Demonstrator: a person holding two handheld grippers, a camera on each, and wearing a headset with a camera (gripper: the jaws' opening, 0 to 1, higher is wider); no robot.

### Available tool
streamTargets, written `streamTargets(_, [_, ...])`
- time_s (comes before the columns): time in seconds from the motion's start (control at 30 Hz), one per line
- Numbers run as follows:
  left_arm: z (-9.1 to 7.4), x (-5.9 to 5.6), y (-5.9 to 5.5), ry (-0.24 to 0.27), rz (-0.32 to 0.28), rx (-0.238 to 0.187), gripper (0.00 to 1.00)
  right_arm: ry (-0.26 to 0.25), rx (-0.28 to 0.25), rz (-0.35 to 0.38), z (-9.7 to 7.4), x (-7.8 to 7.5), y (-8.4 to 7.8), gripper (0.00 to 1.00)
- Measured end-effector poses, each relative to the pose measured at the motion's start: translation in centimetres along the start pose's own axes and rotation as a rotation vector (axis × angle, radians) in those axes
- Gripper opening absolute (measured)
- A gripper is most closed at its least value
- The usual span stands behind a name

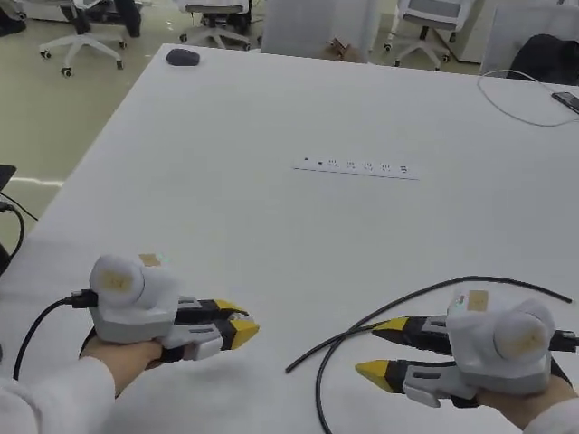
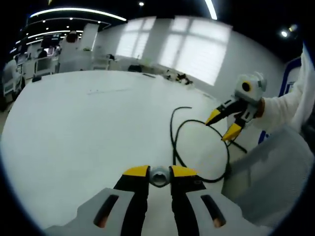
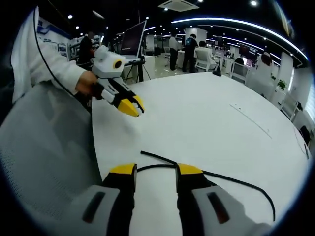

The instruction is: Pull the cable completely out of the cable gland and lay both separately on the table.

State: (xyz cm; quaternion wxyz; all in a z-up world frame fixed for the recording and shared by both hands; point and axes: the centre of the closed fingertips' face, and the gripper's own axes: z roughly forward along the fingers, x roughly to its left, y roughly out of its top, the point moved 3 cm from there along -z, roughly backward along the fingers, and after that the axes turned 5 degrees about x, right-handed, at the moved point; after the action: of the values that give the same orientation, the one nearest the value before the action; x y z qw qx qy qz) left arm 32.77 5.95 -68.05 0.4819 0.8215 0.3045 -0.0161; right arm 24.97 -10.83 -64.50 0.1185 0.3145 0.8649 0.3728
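The left claw is closed on the gland, a small grey round piece pinched between its yellow tips. It is held low over the near left part of the table. No cable runs out of the gland in the left gripper view, and bare white top lies in front of it.

The right claw is at the near right with its jaws apart and nothing between them. The black cable lies on the table around it. One strand passes just beyond its tips, and I cannot tell whether it touches the upper jaw. A free end points left, and the rest curves off to the right. In the left gripper view the cable makes a loose loop, well apart from the gland.

I judge the pull to be done and the cable already laid down. The step in hand is setting down the gland. That calls for lowering the left claw to the bare table on the near left, away from the cable end, and then parting the jaws. The gland looks round and may roll when let go, so it should be released right at the surface.
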Motion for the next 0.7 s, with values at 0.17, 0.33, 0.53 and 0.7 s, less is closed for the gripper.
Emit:
streamTargets(0.17, [1.8, 1.2, -0.5, 0.021, -0.007, 0.019, 0.17, -0.022, 0.011, 0.033, -0.7, -0.5, -1.0, 0.31])
streamTargets(0.33, [3.0, 1.3, -1.1, 0.022, 0.016, 0.054, 0.17, -0.053, 0.007, 0.089, -1.1, -0.7, -2.2, 0.31])
streamTargets(0.53, [4.0, 1.4, -1.5, 0.025, 0.006, 0.063, 0.17, -0.067, 0.004, 0.133, -1.3, -0.5, -2.9, 0.31])
streamTargets(0.7, [4.7, 1.5, -2.2, 0.029, 0.0, 0.09, 0.17, -0.076, -0.001, 0.168, -1.2, -0.5, -3.4, 0.31])
